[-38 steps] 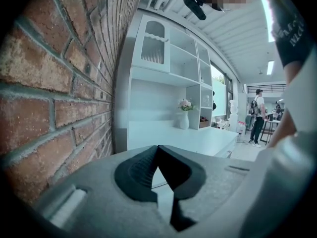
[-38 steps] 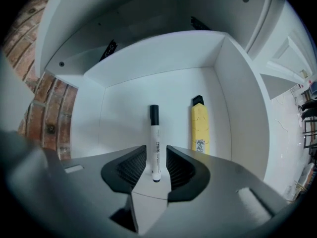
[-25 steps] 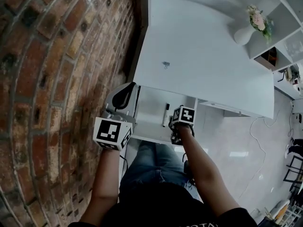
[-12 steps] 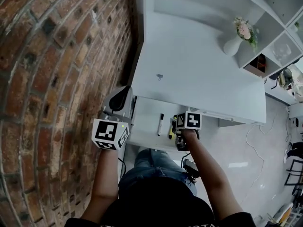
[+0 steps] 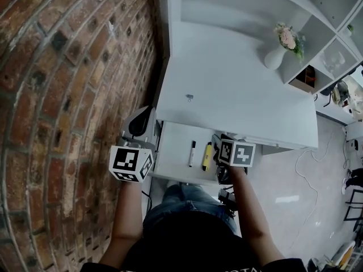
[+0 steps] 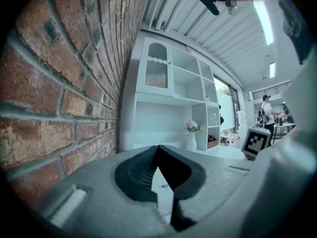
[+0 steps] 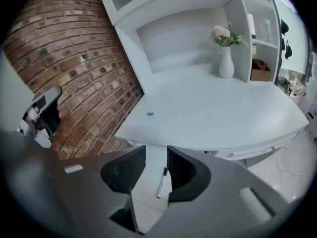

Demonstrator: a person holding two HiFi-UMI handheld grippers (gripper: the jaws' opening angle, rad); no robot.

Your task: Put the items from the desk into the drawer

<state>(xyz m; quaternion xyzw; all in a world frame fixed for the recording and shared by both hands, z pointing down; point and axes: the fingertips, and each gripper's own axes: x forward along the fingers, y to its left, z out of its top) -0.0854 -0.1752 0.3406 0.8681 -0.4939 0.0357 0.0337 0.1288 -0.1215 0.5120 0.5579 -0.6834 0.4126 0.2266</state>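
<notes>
Lower centre, the yellow highlighter (image 5: 207, 156) now lies in the open drawer (image 5: 173, 152) beside the black marker (image 5: 192, 153); the right gripper (image 7: 156, 157) has released it and drawn right, jaws apart; the left gripper (image 6: 157, 151) is clenched on nothing (a small clip (image 5: 189, 97) is left on the desk (image 5: 244, 89)).

The person is wearing a black top (image 5: 170, 254) and blue jeans (image 5: 184, 203), both showing just below the drawer (image 5: 173, 152) in the head view. The left gripper (image 5: 146, 115), left of the drawer, is showing a pale grey moulded shell with an oval black recess. Its left cube (image 5: 130, 163), white, is carrying black square markers on its faces. The right gripper (image 5: 220, 143), at the drawer's right edge, is showing a darker body under the matching right cube (image 5: 238, 153). In both gripper views the shells are appearing smooth and grey, framing black ribbed pads (image 7: 124, 170).
</notes>
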